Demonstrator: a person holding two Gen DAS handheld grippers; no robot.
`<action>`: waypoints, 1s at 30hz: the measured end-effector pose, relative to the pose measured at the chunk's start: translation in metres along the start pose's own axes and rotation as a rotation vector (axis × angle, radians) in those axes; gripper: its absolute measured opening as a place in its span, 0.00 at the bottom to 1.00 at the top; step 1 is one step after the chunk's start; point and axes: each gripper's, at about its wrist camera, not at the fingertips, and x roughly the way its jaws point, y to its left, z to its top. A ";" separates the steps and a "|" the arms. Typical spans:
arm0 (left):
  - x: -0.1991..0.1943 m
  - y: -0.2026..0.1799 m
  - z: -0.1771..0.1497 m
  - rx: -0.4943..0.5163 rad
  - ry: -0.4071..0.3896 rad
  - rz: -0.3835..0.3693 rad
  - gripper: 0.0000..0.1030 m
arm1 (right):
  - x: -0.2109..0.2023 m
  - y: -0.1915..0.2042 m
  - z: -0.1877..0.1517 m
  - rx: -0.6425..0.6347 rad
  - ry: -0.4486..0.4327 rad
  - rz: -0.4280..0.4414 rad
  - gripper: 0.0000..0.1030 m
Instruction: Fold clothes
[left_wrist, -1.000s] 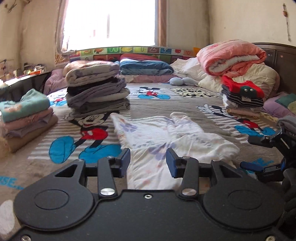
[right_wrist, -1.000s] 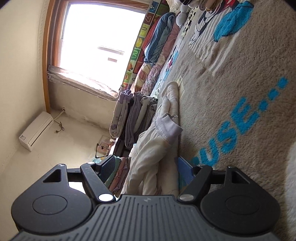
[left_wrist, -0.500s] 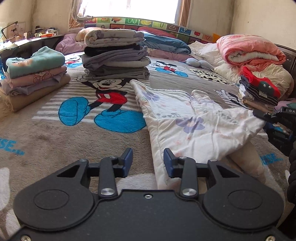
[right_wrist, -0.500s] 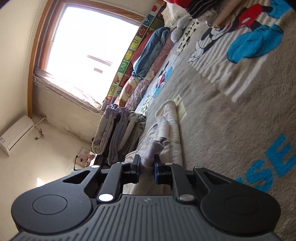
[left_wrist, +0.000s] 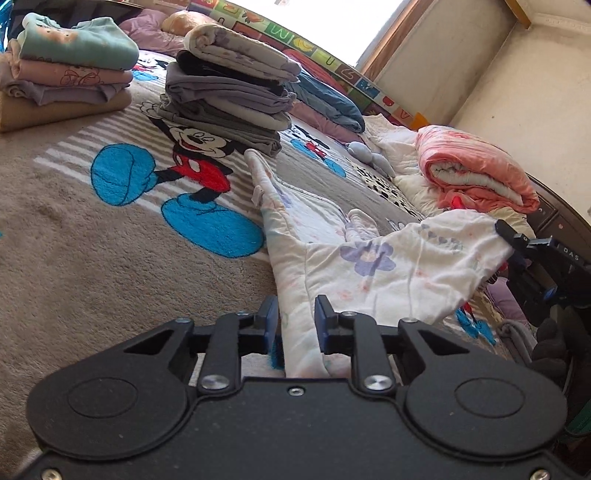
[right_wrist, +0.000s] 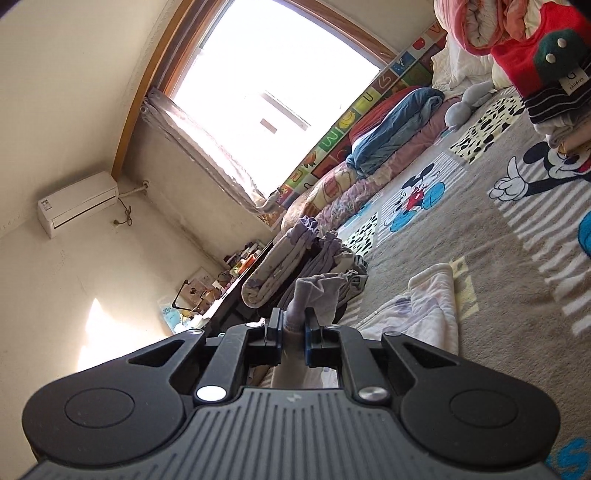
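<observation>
White floral garment (left_wrist: 369, 258) spread on the Mickey Mouse blanket (left_wrist: 92, 240) of the bed, one corner lifted off to the right. Left gripper (left_wrist: 295, 319): jaws parted, the garment's near edge running up between them, blue pads either side, not clamped as far as can be seen. Right gripper (right_wrist: 291, 328): jaws clenched on a bunched lavender-grey fold of the garment (right_wrist: 314, 295), cloth sprouting out beyond the tips; the rest of the garment trails down to the right of those jaws onto the blanket. Beyond the left jaws, a stack of folded clothes (left_wrist: 229, 96); further left, a second pile (left_wrist: 62, 70). Pink rolled quilt (left_wrist: 476, 173) far right.
</observation>
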 end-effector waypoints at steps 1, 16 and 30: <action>0.000 -0.005 -0.001 0.021 0.002 -0.009 0.11 | -0.002 -0.002 0.001 0.004 -0.005 -0.005 0.12; 0.034 -0.042 -0.034 0.403 0.141 0.095 0.10 | -0.039 -0.045 -0.014 0.088 -0.040 -0.057 0.12; 0.008 -0.001 -0.003 0.106 -0.020 0.017 0.10 | -0.060 -0.127 -0.081 0.322 -0.011 -0.112 0.12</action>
